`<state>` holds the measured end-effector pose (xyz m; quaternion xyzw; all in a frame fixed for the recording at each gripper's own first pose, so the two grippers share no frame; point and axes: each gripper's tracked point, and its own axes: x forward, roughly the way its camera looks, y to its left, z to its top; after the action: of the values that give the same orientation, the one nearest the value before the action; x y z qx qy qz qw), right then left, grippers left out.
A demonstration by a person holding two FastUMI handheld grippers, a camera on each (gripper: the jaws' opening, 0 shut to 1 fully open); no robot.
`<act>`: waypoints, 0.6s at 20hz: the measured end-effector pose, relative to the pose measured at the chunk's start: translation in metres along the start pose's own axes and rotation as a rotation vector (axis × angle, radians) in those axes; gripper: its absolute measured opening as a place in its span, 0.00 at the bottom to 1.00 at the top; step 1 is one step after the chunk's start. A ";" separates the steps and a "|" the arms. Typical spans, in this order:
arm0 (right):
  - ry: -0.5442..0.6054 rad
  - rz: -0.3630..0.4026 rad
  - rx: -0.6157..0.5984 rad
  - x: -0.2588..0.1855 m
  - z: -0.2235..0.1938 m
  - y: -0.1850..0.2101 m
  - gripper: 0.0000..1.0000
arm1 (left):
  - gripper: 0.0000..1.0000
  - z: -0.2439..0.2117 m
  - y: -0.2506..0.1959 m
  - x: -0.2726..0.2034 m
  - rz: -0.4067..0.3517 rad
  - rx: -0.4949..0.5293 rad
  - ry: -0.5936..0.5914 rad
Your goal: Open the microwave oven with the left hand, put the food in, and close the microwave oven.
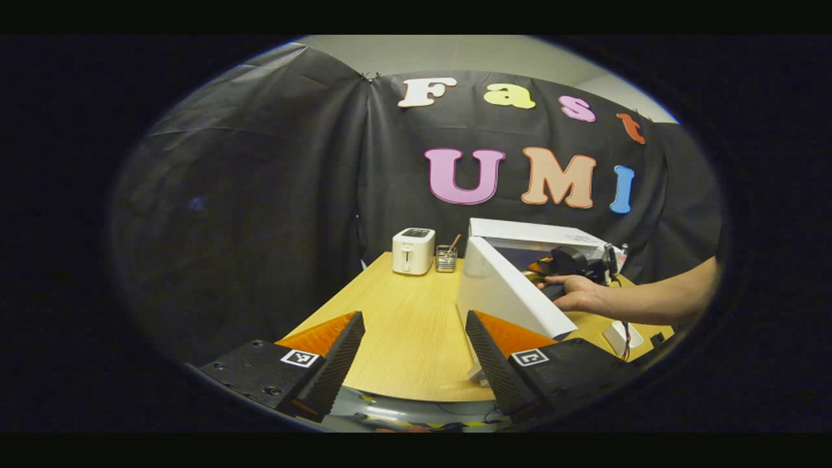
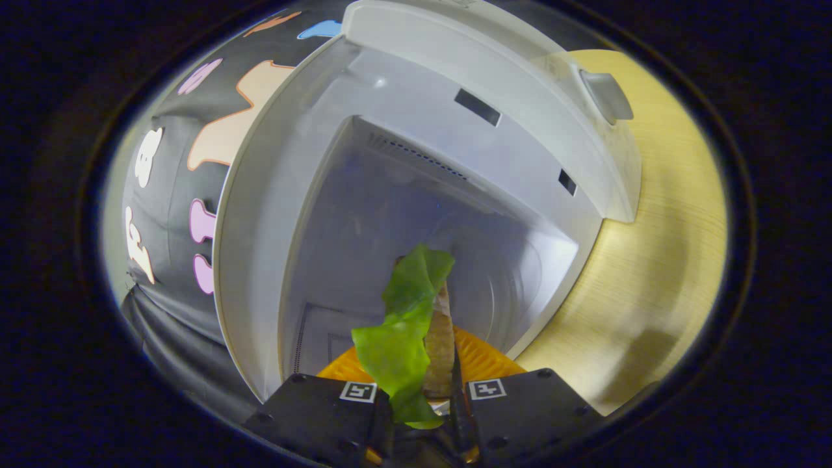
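The food [image 2: 416, 325], a green leaf against a brown slice, is clenched between both fingers of the right tongs [image 2: 422, 403] at the mouth of the microwave oven [image 2: 416, 162], whose door [image 1: 513, 292] stands open; the oven sits by the far right edge of the tabletop [image 1: 403, 325]; the left tongs [image 1: 413, 354] are released, spread over the near edge; a toaster [image 1: 413, 250] stands at the far edge.

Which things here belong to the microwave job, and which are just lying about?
Part of the job:
microwave, door open
food, a leafy sandwich-like piece clamped in the right gripper at the cavity mouth
left gripper, open, empty

Just lying about:
toaster
small jar beside it
table
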<state>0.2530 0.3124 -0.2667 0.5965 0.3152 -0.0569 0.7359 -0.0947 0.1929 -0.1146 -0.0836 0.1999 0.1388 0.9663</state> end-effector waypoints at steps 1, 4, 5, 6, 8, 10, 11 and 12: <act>0.004 0.003 -0.004 0.004 -0.004 0.001 0.37 | 0.92 -0.001 0.000 0.001 0.000 0.001 0.006; 0.021 0.023 -0.048 0.016 -0.018 0.002 0.37 | 0.92 -0.013 0.005 0.001 0.017 0.003 0.042; 0.019 0.027 -0.065 0.019 -0.019 0.002 0.36 | 0.92 -0.014 0.006 0.001 0.021 0.001 0.047; 0.012 0.033 -0.074 0.022 -0.021 0.003 0.37 | 0.92 -0.015 0.006 0.000 0.026 0.000 0.054; 0.010 0.043 -0.083 0.028 -0.024 0.005 0.37 | 0.92 -0.020 0.008 0.000 0.032 -0.001 0.070; -0.016 0.046 -0.085 0.036 -0.020 0.008 0.38 | 0.92 -0.023 0.011 0.000 0.037 -0.002 0.079; -0.025 0.050 -0.092 0.037 -0.019 0.008 0.38 | 0.92 -0.023 0.012 0.001 0.040 -0.002 0.084; -0.031 0.052 -0.100 0.036 -0.018 0.008 0.38 | 0.92 -0.023 0.013 0.002 0.042 0.000 0.085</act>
<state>0.2780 0.3419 -0.2811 0.5661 0.2905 -0.0309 0.7708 -0.1055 0.2010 -0.1372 -0.0850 0.2427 0.1554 0.9538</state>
